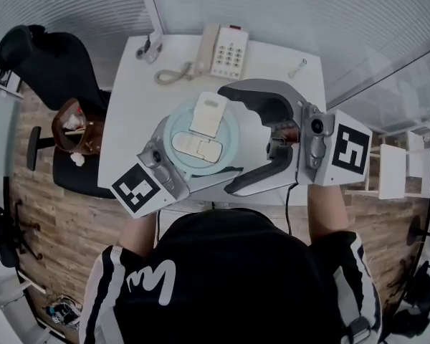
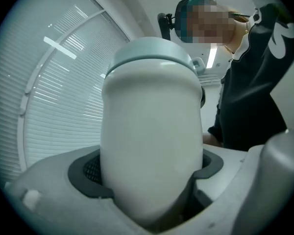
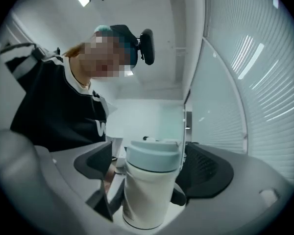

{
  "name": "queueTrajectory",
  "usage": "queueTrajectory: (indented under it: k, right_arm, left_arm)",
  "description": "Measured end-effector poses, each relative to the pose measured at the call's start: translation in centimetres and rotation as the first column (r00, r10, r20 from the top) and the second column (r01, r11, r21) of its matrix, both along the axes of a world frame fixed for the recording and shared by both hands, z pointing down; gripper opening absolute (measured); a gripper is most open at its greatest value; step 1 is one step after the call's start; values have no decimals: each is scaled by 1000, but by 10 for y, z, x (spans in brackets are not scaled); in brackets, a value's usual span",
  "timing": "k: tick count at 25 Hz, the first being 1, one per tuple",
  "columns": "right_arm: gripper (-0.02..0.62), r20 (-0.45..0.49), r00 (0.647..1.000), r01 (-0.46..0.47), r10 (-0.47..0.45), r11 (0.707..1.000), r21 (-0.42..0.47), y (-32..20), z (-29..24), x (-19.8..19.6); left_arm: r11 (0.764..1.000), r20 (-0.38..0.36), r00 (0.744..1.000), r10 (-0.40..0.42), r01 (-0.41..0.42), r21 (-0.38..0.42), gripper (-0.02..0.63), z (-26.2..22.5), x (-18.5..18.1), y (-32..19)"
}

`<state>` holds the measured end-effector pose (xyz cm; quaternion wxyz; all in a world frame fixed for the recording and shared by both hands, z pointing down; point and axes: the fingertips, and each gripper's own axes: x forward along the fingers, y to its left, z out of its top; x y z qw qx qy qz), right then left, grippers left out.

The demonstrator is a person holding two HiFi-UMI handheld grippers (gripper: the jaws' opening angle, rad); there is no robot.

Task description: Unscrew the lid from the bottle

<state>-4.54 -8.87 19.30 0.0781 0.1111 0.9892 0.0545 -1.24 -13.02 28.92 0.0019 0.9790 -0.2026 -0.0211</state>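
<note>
- Standing at ten o'clock from the table (image 1: 129, 113): a black office chair (image 1: 50, 63), well apart from the work.
- Left gripper (image 2: 148, 173): reaches in from seven o'clock in the head view. Its jaws are clamped on the lower body of the bottle (image 2: 149, 126), a dark pad pressed to either side. It serves as the anchor hand.
- Bottle: upright over the near half of the table, about six o'clock from the table's middle. I cannot tell whether its base rests on the top. The white body is smooth, rounded and rigid. I judge it slippery under twist, so the anchoring grip must be firm. Its weight depends on contents I cannot see.
- Lid (image 3: 153, 156): a pale blue screw collar seated on the bottle's neck, with a white flip cap on top in the head view. The best hold is the collar's straight side wall. The flip cap looks hinged and would likely give or pop open.
- Telephone (image 1: 226, 49): at twelve o'clock from the bottle, at the far edge of the table.
- Right gripper (image 3: 151, 168): enters from three o'clock. Its jaws are spread, with one ribbed pad on each side of the lid at collar height. The lid sits nearer one pad with a gap at the other, so it is not pinched yet.
</note>
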Motion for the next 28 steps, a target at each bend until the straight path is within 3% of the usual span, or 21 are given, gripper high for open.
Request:
queueTrajectory:
  k: [3,6,9,15,19,21,22,25,28]
  right_arm:
    - [464,71,975,-206,212,975,-81,-5,-13,1]
    - [462,62,912,-398,407,910,-111,-16,-15,-12]
    - [463,7,879,-475,476,878,-65,-21,-4,-30]
    - [462,-56,802,-597,595,802,-27,-42,9,-43]
    - [459,-100,765,-640,636,769,-2,-50,20,-45]
    - [442,-113,768,-633,631,774,17,-52,22,-43]
    - [442,-114,784,-613,610,790,13,-51,22,-43]
    - [440,-113,861,-501,496,865,-17,-43,20,-40]
    - [440,-113,934,-340,339,940,7,-27,19,-36]
  left_arm:
    - [992,0,992,-127,127,14,468,1,-14,-15]
    - [969,8,969,-247,247,8,468,5,-27,-30]
    - [946,-13,946,-324,324,-6,468,7,-31,-44]
    - [903,18,903,-428,429,-9,468,13,-34,-55]
    - [899,37,899,-437,438,-5,468,14,-31,-54]
    - [907,38,907,-420,421,-13,468,13,-29,-54]
    - [913,35,913,-407,408,-12,468,11,-28,-53]
    - [942,32,942,-335,336,-11,468,10,-23,-43]
    - [978,3,978,-207,207,-3,468,8,-12,-27]
